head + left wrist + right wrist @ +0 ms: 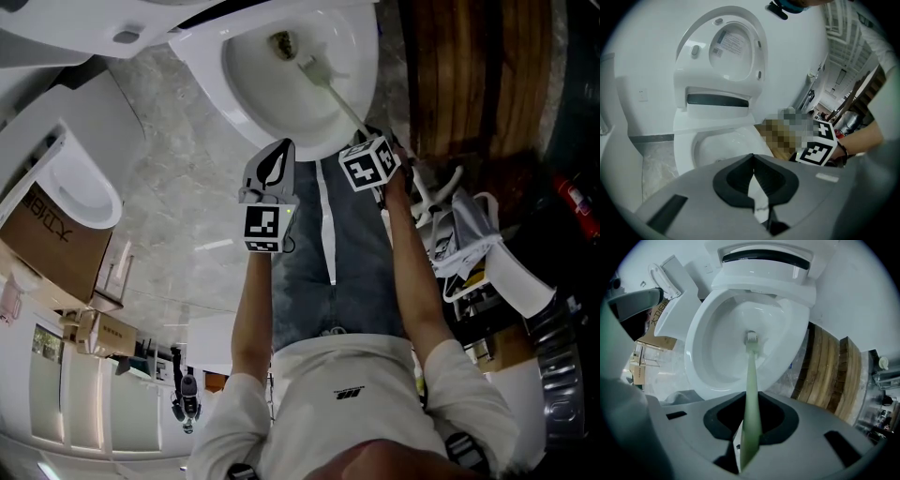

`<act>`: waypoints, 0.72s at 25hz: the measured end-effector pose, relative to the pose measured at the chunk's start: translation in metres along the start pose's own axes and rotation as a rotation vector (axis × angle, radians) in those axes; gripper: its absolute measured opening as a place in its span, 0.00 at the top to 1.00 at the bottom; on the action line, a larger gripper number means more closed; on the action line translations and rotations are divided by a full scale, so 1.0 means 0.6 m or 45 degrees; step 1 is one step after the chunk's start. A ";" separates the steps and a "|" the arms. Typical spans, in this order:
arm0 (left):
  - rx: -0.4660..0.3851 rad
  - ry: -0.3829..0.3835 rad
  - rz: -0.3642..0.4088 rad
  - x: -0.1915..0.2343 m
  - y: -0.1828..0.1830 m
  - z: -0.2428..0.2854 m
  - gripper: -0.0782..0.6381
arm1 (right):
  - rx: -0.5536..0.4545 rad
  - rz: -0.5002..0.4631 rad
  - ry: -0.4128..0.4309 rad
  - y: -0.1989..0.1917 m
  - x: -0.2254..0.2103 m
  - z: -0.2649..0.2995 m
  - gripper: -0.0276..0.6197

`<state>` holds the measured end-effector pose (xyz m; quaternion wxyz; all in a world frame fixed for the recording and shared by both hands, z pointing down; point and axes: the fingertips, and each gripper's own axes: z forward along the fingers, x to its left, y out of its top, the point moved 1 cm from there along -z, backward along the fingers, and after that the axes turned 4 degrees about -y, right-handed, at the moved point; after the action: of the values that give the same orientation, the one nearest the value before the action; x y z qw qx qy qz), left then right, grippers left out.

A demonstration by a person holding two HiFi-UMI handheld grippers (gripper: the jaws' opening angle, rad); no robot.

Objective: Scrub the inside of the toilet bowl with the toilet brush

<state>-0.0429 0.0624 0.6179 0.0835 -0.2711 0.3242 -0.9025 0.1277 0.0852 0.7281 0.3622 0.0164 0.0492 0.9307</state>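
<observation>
We are clamping the pale green toilet brush (751, 376) in our right gripper (749, 420), its head down inside the toilet bowl (701, 343), while our left gripper (753, 165) is hanging near the rim, jaws together on nothing.

Sanitary-ware showroom or store: several toilets (364, 58), cardboard box (52, 253), wooden pallet (459, 75).

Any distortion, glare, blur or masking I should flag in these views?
Head view: evenly lit, sharp, darker at the right. Left gripper view: heavy fisheye, black corners, a mosaic patch right of the toilet bowl. Right gripper view: same fisheye; the toilet brush handle goes soft near the lens where the right claw grips it; mild sheen on the porcelain.
</observation>
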 end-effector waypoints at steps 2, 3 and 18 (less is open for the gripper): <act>-0.002 -0.001 -0.001 0.002 0.002 0.002 0.88 | -0.012 0.021 -0.012 0.012 -0.007 0.002 0.86; -0.003 -0.001 -0.001 0.004 0.004 0.003 0.88 | -0.018 0.030 -0.017 0.018 -0.011 0.004 0.86; -0.007 0.025 -0.030 0.025 0.000 0.000 0.88 | -0.118 0.031 -0.103 0.118 -0.070 0.022 0.86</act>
<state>-0.0558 0.0576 0.6246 0.0690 -0.2660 0.3243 -0.9052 0.1118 0.0057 0.7485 0.3530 0.0377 -0.0088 0.9348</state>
